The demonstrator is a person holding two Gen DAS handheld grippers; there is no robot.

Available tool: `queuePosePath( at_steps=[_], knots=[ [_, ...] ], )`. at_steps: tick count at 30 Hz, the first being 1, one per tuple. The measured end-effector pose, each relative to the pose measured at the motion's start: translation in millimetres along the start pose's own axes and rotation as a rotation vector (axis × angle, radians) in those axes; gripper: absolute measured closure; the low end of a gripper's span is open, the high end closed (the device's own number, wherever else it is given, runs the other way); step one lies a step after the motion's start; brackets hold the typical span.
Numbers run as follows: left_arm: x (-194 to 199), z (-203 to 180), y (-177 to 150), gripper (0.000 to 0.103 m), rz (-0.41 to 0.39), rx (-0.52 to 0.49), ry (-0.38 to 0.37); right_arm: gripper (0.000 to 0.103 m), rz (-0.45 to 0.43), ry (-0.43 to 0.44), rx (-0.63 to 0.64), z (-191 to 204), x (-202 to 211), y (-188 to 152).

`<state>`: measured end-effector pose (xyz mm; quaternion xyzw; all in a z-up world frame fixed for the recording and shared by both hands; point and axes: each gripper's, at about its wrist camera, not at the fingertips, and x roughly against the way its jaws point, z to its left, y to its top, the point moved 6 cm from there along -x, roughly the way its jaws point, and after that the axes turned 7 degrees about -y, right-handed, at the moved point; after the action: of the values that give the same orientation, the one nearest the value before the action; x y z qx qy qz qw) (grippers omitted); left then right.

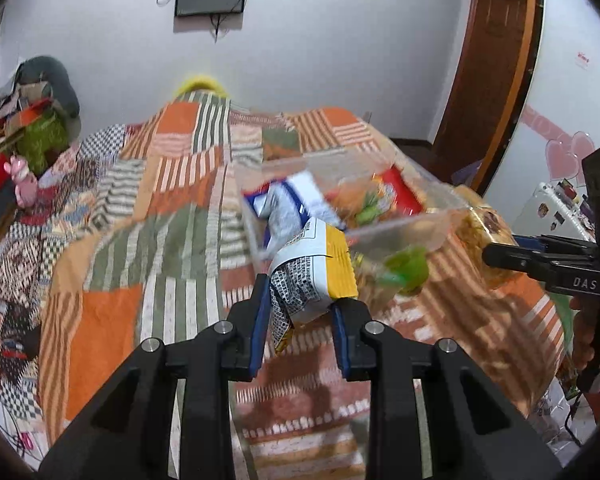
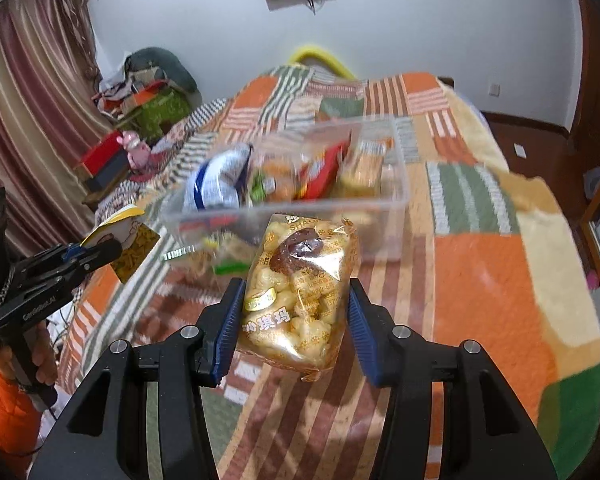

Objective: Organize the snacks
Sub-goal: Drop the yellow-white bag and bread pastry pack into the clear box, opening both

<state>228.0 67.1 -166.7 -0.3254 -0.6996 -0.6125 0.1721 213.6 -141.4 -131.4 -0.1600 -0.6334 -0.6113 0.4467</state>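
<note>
My left gripper (image 1: 304,300) is shut on a white and yellow snack packet (image 1: 320,268), held above the bedspread just in front of a clear plastic box (image 1: 400,226). The box (image 2: 396,200) holds several snack packs, among them a blue and white bag (image 2: 216,184) and a red one (image 2: 320,172). My right gripper (image 2: 296,292) is shut on a clear pack of golden puffed cake (image 2: 300,300), also lifted near the box's front wall. In the right wrist view the left gripper (image 2: 104,250) shows at the left with its packet (image 2: 134,236). The right gripper (image 1: 496,256) enters the left wrist view from the right.
The box rests on a patchwork bedspread (image 2: 488,280) in orange, green and stripes. A green-wrapped snack (image 1: 408,268) lies on the bed by the box's front. Piled clothes and boxes (image 2: 148,92) sit at the far left beside a striped curtain (image 2: 32,120). A wooden door frame (image 1: 500,60) stands right.
</note>
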Motion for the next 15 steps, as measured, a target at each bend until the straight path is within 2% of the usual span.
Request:
queuePosePath(
  at_steps=[8,15],
  knots=[
    [-8,-17,44,0.075,-0.063,-0.030,-0.023,0.056,-0.091,-0.006,0.018,1,9,40],
    [-32,-31,73,0.075,-0.078,-0.043,-0.048,0.057,-0.134,-0.019,0.035,1,2,68]
  ],
)
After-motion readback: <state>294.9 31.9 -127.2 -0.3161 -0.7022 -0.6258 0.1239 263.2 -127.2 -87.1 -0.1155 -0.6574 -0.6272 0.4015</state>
